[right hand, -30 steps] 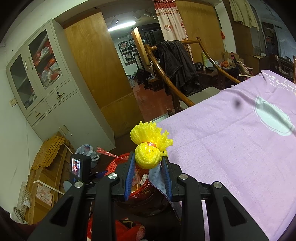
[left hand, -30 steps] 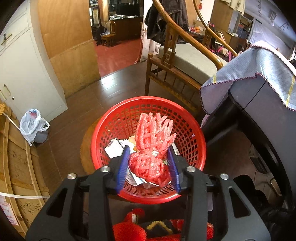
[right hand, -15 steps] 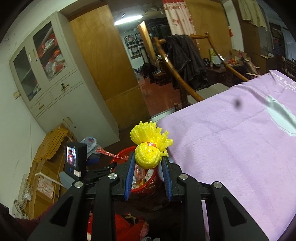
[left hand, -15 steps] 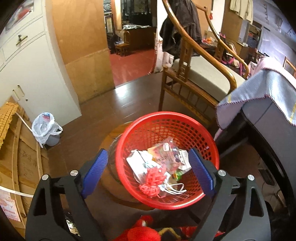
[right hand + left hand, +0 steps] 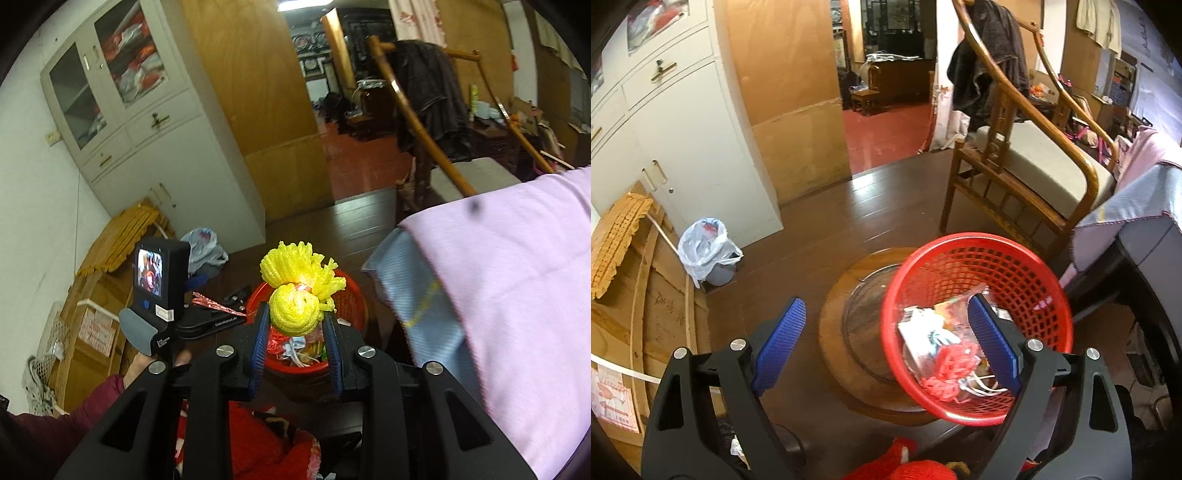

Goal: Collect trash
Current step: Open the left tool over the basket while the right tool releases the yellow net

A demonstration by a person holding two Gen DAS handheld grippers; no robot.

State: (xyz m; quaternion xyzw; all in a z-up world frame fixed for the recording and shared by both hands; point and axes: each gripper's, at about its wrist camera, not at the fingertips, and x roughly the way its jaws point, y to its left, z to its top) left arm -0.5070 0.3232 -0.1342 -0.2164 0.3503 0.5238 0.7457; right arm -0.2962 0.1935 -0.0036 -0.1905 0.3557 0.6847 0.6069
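Left gripper [image 5: 886, 345]: 2 blue pads spread wide, nothing between them. It hangs above and to one side of the red basket [image 5: 1049, 295], which stands on a round wooden stool [image 5: 834, 328] on the dark floor. The basket already holds trash: a red foam net [image 5: 947, 376], white paper and printed wrappers [image 5: 923, 332]. Judgement: this hand is empty and free for the next pickup; staying off-centre leaves the basket mouth clear for the other hand.

Right gripper [image 5: 295, 332]: pads closed on a yellow foam net [image 5: 295, 301], gripped at its bunched round end, frayed end fanning upward. The clamp on the dense part is probably deliberate: foam mesh is springy and light, so the compact knot gives the pads something to bite. In the right wrist view the net sits directly in line with the basket beyond it; whether it is truly over the opening I cannot tell.

Also in the right wrist view: the left gripper's body, with a small lit screen, just beside the basket, held by a hand in a dark red sleeve [image 5: 55, 424]. The table with the lilac cloth [image 5: 517, 295] is at the right, its edge close to the basket, which keeps the carry from table to basket short.

Task state (judgement): 1 net in the basket, 1 in hand awaiting release. Risk: a light net may cling to a pad or bounce off the rim.
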